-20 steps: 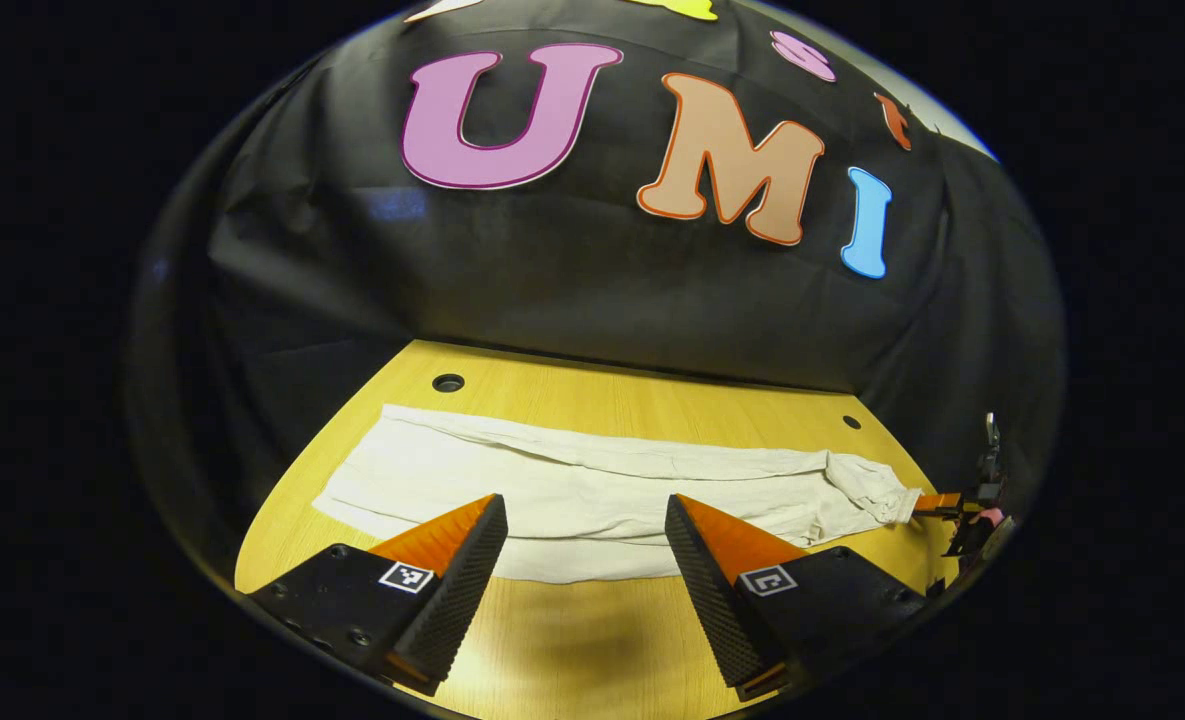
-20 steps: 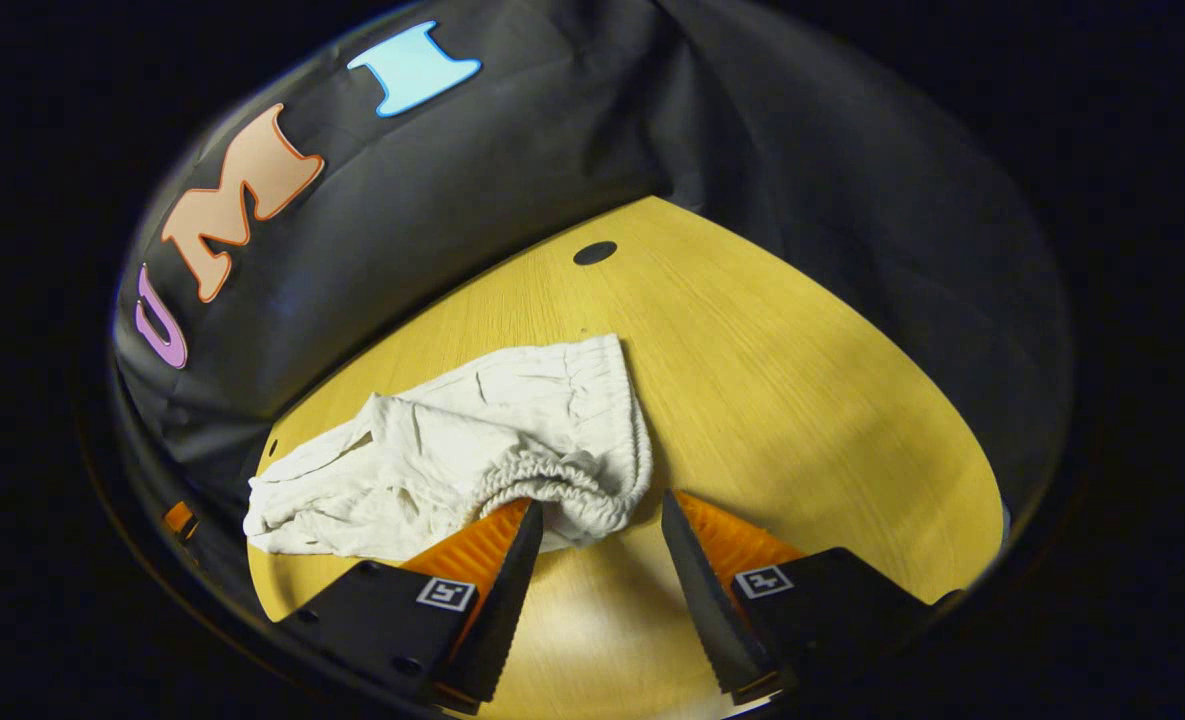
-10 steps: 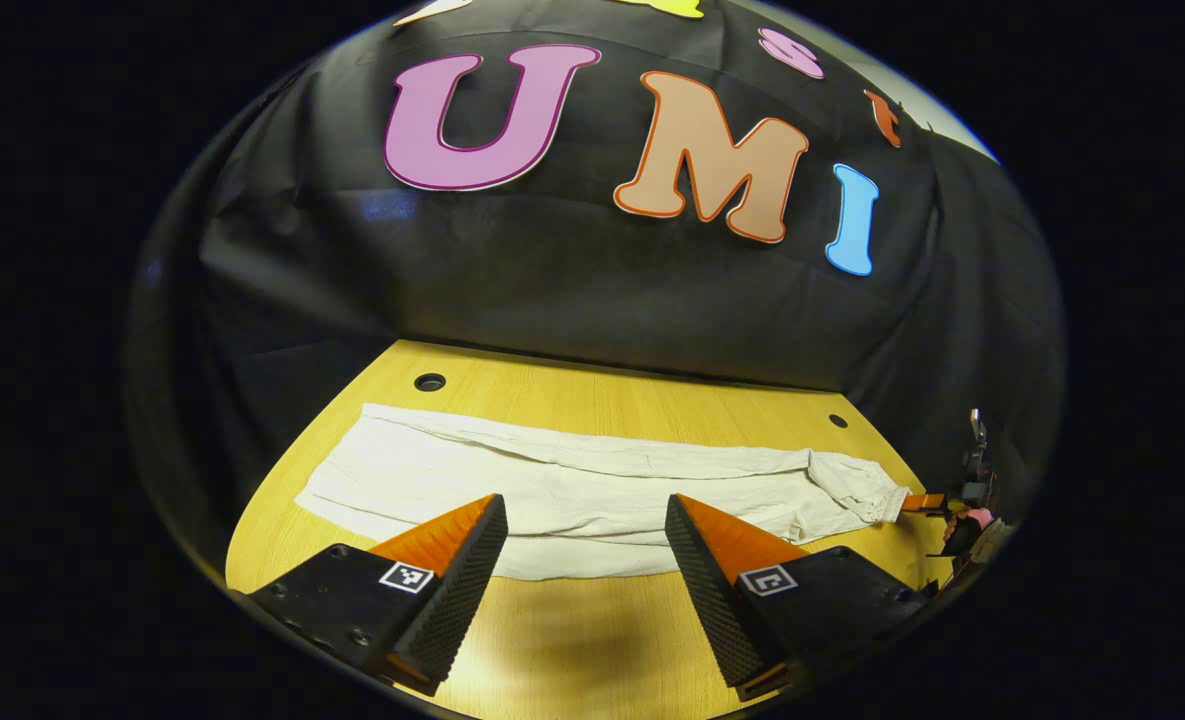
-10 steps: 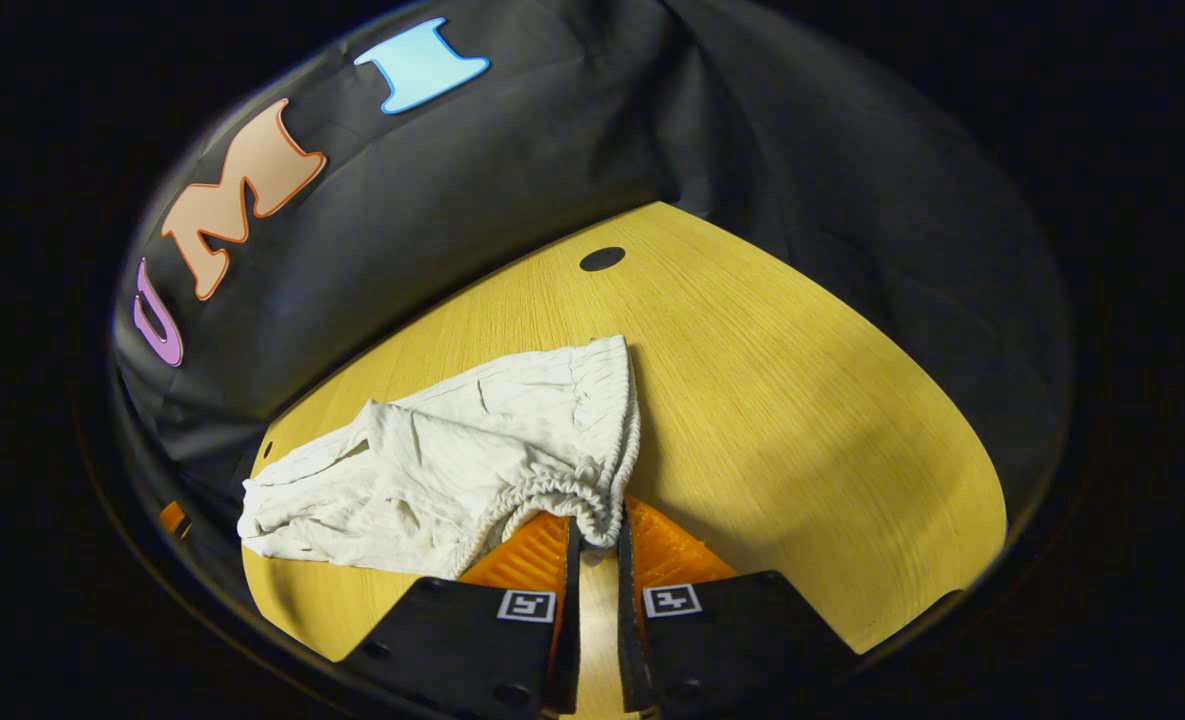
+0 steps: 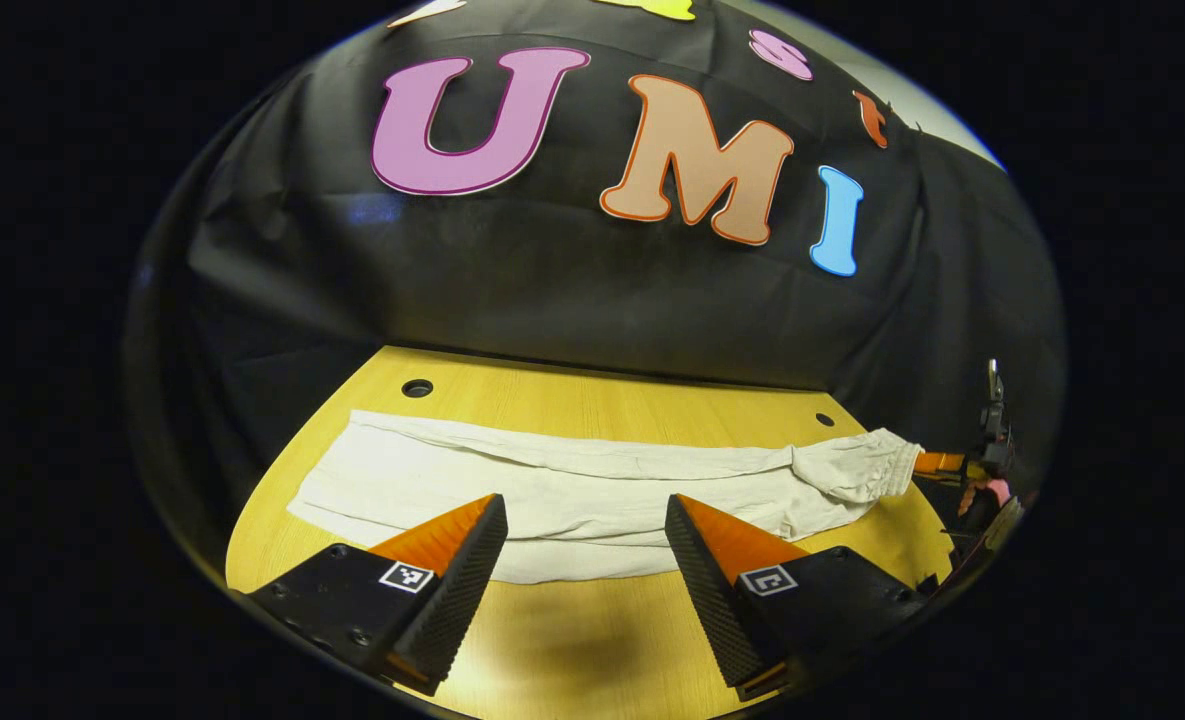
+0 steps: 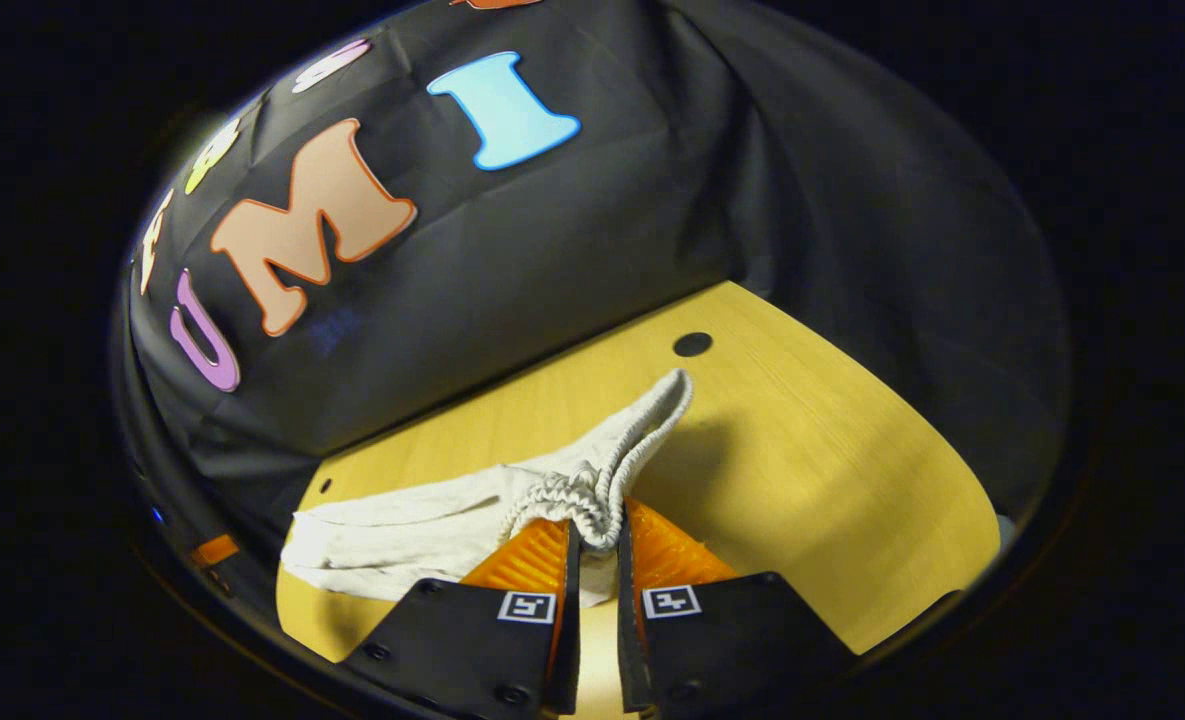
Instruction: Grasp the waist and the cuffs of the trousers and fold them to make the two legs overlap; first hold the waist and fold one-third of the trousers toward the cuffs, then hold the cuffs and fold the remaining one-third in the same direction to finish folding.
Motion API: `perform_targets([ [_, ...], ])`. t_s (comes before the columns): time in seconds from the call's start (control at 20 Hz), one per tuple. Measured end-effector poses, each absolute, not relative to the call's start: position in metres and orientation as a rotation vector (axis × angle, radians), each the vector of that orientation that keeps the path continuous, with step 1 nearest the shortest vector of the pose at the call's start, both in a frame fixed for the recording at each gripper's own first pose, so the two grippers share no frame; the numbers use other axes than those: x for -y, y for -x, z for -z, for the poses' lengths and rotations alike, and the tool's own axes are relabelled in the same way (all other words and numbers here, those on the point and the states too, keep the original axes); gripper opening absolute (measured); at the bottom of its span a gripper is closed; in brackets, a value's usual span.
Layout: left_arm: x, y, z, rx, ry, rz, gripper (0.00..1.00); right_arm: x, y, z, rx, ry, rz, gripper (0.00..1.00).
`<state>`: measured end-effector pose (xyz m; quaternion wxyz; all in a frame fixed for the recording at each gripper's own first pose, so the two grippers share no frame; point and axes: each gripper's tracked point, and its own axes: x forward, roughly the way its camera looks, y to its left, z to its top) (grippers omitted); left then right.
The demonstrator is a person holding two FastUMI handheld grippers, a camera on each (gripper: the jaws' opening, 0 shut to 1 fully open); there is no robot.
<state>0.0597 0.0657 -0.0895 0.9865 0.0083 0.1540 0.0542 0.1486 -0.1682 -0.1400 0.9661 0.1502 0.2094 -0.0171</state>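
Cream-white trousers (image 5: 572, 490) lie stretched across the yellow wooden table (image 5: 572, 640), cuffs at the left (image 5: 327, 480), elastic waist at the right (image 5: 867, 465). My left gripper (image 5: 584, 520) hovers open above the near edge of the legs, with nothing between its fingers. The right gripper (image 5: 937, 463) shows far right in the left gripper view, holding the waist lifted off the table. In the right gripper view, my right gripper (image 6: 595, 540) is shut on the gathered waistband (image 6: 577, 495), and the trousers (image 6: 402, 535) trail away to the left.
A black cloth wall rises close behind the table. The tabletop has round cable holes, one at the back left (image 5: 417, 387), a small one at the back right (image 5: 825, 419) and another beyond the waist (image 6: 692, 344). Bare wood (image 6: 852, 480) lies right of the waist.
My right gripper went from open around the waistband to shut on it, then lifted the waist off the table. The left gripper stayed open and shifted slightly.
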Motion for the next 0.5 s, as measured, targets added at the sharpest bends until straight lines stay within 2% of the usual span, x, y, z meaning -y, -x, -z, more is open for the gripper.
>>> perform_targets([
  [0.2, -0.08, -0.072, 0.099, -0.32, -0.047, -0.094, 0.94, 0.104, -0.162, 0.101, -0.358, -0.276, -0.032, 0.18],
  [0.25, -0.085, -0.071, 0.098, -0.322, -0.045, -0.09, 0.95, 0.085, -0.166, 0.094, -0.345, -0.275, -0.047, 0.13],
  [0.5, -0.111, -0.067, 0.1, -0.325, -0.018, -0.08, 0.94, -0.008, -0.179, 0.092, -0.346, -0.263, -0.14, 0.13],
])
